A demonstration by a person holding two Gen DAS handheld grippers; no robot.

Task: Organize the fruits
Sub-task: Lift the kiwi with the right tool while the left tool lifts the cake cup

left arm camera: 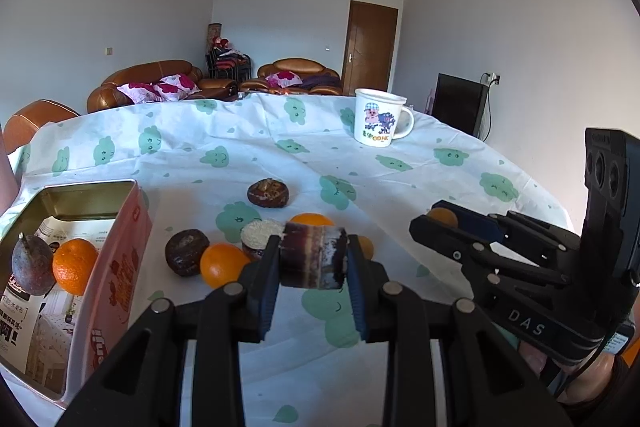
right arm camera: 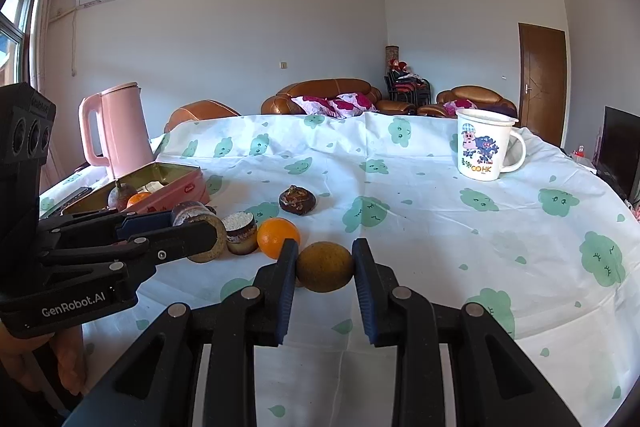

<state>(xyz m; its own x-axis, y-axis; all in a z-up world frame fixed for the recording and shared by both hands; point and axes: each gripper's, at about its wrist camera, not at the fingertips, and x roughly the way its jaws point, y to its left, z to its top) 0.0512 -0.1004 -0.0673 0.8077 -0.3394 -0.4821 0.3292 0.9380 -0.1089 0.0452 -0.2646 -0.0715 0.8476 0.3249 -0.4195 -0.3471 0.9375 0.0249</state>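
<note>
Left tool (left arm camera: 313, 259) clamped on cane chunk (left arm camera: 313, 254), right tool (right arm camera: 325, 265) pinching round fruit (right arm camera: 325, 266): could slip, roll off tabletop (right arm camera: 440, 227).

Tablecloth (right arm camera: 440, 227): white, printed with green cloud faces. Tin (left arm camera: 116, 267): pink outside, gold inside; kettle (right arm camera: 120, 131): pink. Mug (right arm camera: 484, 147): white with cartoon print; oranges (right arm camera: 278, 238): bright orange; gripped fruit (right arm camera: 325, 266): olive-brown.

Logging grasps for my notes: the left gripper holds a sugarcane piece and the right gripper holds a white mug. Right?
Not quite. The left gripper does clamp the sugarcane piece, but the right gripper holds a yellowish-brown round fruit; the right wrist view shows the mug standing untouched farther back.
</note>
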